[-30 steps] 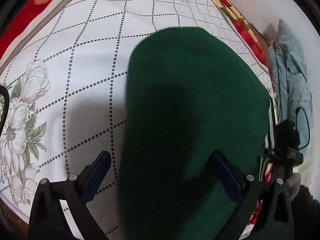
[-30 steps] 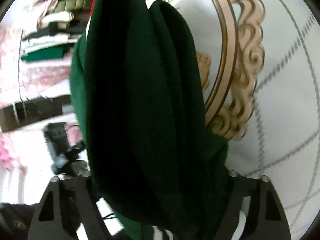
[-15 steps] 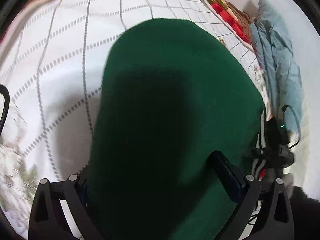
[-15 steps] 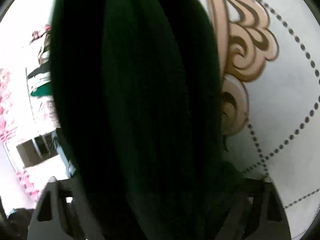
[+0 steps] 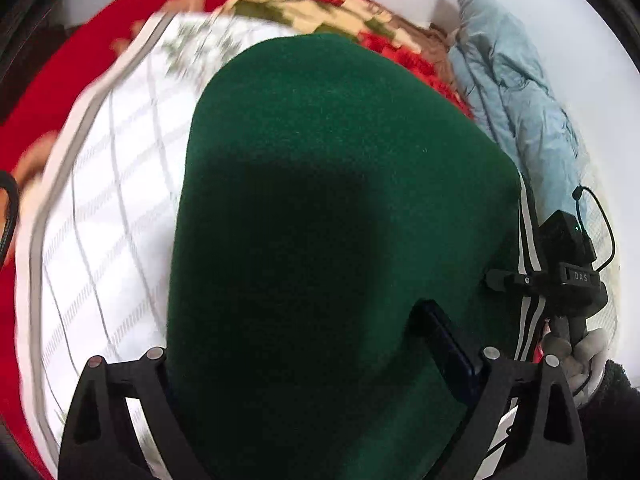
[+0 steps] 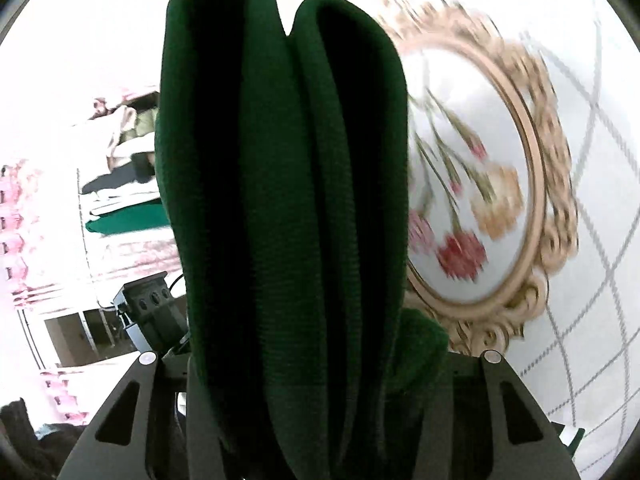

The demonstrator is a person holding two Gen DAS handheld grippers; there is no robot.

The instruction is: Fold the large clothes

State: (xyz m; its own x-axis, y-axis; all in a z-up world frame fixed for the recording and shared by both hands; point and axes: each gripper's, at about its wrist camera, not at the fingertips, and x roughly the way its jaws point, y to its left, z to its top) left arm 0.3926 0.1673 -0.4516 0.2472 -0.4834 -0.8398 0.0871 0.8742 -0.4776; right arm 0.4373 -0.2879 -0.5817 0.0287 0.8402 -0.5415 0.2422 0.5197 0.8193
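The left gripper (image 5: 320, 364) points steeply downward, its jaws wide and closing, with the green garment (image 5: 340, 200) between them. The right gripper (image 6: 316, 380) angles down more gently, its jaws half apart and closing on the garment's bunched folds.
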